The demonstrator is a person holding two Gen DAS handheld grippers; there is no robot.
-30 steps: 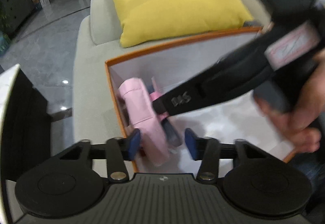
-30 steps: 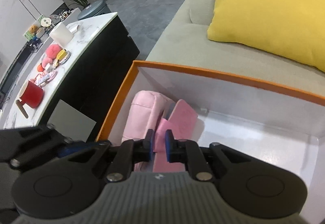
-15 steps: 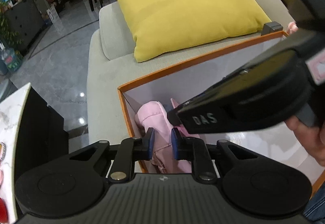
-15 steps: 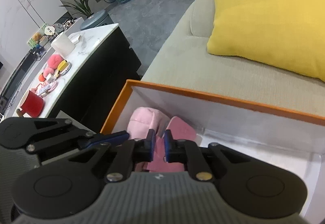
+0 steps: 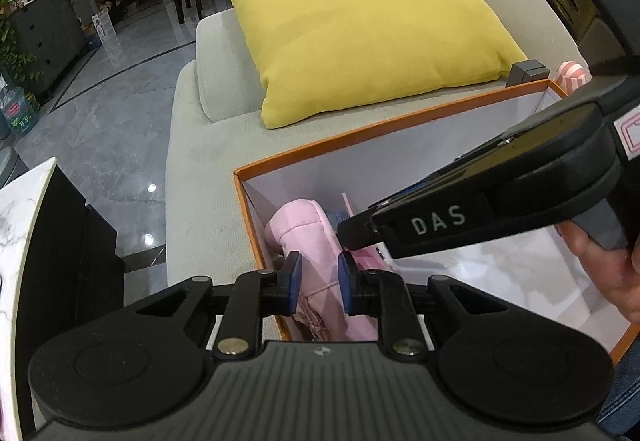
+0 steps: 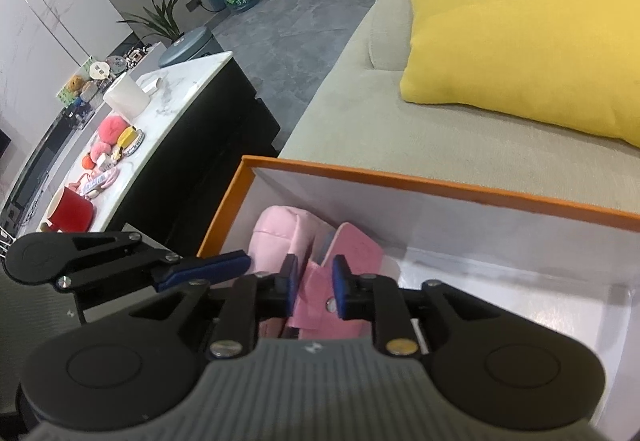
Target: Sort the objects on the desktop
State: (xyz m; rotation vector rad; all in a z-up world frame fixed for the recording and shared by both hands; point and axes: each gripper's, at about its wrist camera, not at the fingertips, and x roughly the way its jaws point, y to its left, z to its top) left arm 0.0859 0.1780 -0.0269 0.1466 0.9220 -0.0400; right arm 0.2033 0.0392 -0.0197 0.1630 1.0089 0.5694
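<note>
An orange-rimmed white box (image 5: pixel 420 123) (image 6: pixel 440 183) sits on the sofa. Inside at its left end lie a padded pink pouch (image 5: pixel 304 229) (image 6: pixel 276 233) and a flat pink case (image 6: pixel 352 253). My left gripper (image 5: pixel 319 283) hovers above the pouch at the box's near corner, its jaws a little apart and empty. My right gripper (image 6: pixel 313 287) is over the pink case, its jaws slightly apart with nothing held. The right gripper's body (image 5: pixel 480 217) crosses the left wrist view; the left gripper's finger (image 6: pixel 204 267) shows in the right wrist view.
A yellow cushion (image 5: pixel 360 25) (image 6: pixel 532 21) lies on the grey sofa (image 5: pixel 192 177) behind the box. A marble-topped table (image 6: pixel 168 93) at left holds a red mug (image 6: pixel 72 211), a paper roll (image 6: pixel 126 101), pink plush toys (image 6: pixel 110 129) and small items.
Both grippers have risen and drawn back from the box's inside. The right gripper was shut on the pink case and has opened slightly, leaving it in the box. The left jaws narrowed, then widened slightly.
</note>
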